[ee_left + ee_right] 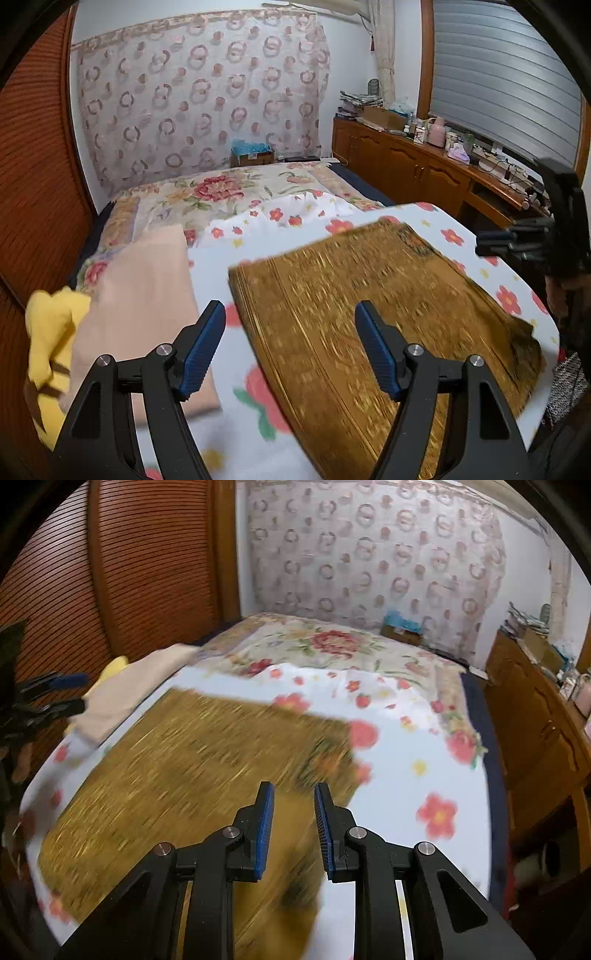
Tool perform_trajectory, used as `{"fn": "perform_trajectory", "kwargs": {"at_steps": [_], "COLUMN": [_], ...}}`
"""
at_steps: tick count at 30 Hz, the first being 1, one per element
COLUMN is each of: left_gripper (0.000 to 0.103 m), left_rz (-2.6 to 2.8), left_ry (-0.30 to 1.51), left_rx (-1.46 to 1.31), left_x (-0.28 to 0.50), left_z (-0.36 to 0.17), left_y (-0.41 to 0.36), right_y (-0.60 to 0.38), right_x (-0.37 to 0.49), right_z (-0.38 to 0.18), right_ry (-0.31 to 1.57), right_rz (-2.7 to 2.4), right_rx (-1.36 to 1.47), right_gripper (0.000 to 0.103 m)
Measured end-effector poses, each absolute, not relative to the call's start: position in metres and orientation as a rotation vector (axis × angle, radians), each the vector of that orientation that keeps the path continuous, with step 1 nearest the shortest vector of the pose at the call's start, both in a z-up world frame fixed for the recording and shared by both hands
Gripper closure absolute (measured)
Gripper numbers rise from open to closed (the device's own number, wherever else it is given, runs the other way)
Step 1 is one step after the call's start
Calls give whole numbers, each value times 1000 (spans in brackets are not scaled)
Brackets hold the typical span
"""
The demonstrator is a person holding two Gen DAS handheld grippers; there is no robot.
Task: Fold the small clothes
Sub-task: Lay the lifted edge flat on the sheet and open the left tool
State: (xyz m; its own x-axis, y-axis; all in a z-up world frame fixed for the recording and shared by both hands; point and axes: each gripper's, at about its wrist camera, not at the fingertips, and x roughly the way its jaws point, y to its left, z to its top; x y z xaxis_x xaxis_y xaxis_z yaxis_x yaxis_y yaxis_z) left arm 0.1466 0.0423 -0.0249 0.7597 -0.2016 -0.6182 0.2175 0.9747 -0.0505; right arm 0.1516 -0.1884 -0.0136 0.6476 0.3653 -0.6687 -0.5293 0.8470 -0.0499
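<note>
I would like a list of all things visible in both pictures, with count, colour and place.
patterned garment: one, golden-brown, spread flat on the flowered sheet.
flowered sheet: one, white with red flowers, covering the near part of the bed.
folded cloth: one, pale pink-beige, left of the garment.
yellow item: one, yellow with brown straps, beside the folded cloth.
floral bedspread: one, cream with red flowers, far part of the bed.
wooden cabinet: one, brown, along the right wall, cluttered on top.
left gripper: black with blue pads, open, above the garment.
right gripper: black with blue pads, open, above the garment.
</note>
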Motion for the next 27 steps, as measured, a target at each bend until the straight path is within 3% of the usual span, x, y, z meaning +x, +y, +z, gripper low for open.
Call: {"fn": "perform_trajectory", "kwargs": {"at_steps": [7, 20, 21, 23, 27], "left_gripper": [30, 30, 30, 30, 30], "left_rz": [-244, -219, -220, -222, -238], "left_ry": [702, 705, 706, 709, 705], "left_rx": [-11, -69, -72, -77, -84], "left_x": [95, 50, 50, 48, 44], "left_z": [-47, -65, -65, -66, -64], "left_y": [36, 37, 37, 35, 29], "right_y": [-213, -233, -233, -236, -254], "right_x": [97, 90, 88, 81, 71], "right_z": [-40, -56, -55, -50, -30], "right_ry": [770, 789, 776, 737, 667], "right_rz": [508, 551, 562, 579, 567], "right_rx": [-186, -126, -131, -152, -133], "right_gripper": [77, 76, 86, 97, 99]}}
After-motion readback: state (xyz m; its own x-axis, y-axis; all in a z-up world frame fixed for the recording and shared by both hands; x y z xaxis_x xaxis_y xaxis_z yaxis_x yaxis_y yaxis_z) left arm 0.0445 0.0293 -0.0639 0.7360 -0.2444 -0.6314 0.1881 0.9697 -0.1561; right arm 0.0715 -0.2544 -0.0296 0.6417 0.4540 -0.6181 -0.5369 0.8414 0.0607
